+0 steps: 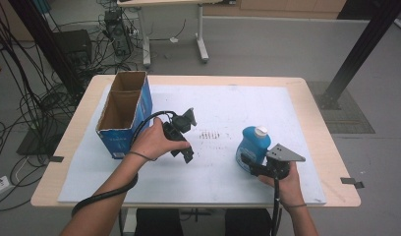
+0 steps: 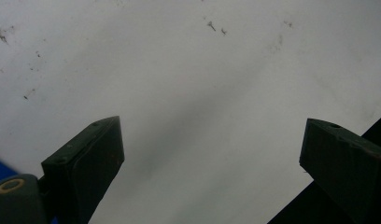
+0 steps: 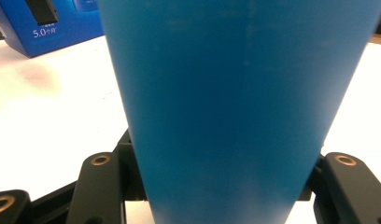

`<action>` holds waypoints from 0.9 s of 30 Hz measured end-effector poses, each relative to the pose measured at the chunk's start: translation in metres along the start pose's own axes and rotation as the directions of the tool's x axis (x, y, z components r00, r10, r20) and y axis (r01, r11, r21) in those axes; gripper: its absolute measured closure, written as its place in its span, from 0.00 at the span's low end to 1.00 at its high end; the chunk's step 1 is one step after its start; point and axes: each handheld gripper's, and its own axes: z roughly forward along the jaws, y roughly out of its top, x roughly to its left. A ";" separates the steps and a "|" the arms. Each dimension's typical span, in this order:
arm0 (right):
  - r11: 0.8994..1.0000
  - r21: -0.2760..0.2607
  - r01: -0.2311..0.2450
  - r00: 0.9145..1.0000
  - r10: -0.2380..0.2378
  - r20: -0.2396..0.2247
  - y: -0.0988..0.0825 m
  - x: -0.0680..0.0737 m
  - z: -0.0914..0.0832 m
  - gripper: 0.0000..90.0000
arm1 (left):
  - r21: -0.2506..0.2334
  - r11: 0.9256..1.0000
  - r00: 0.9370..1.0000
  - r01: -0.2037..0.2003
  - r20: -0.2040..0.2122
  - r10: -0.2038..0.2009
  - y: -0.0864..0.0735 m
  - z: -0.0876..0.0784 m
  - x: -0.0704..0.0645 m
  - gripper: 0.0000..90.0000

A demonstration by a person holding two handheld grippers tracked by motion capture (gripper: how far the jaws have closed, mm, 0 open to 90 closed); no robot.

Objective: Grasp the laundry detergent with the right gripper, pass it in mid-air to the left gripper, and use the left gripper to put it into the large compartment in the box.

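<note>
Blue cardboard box, table's left, top open, two compartments, nothing seen inside. Left gripper, just right of the box, over the mat, jaws spread wide, grasping nothing. Blue bottle with white cap, upright at centre-right, well apart from the box; right gripper clenched on its body. White mat, scuffed, covering a wooden table. Grey floor; cables at left.

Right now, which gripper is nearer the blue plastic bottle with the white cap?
Right. The right gripper is shut on the blue plastic bottle; the left gripper hovers open over the white mat, nearer the blue cardboard box.
</note>
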 end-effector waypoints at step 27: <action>1.000 -0.007 -0.002 1.000 0.002 0.004 -0.002 0.001 0.000 0.46 | 0.000 1.000 1.000 0.008 0.001 -0.008 -0.002 -0.001 -0.001 0.08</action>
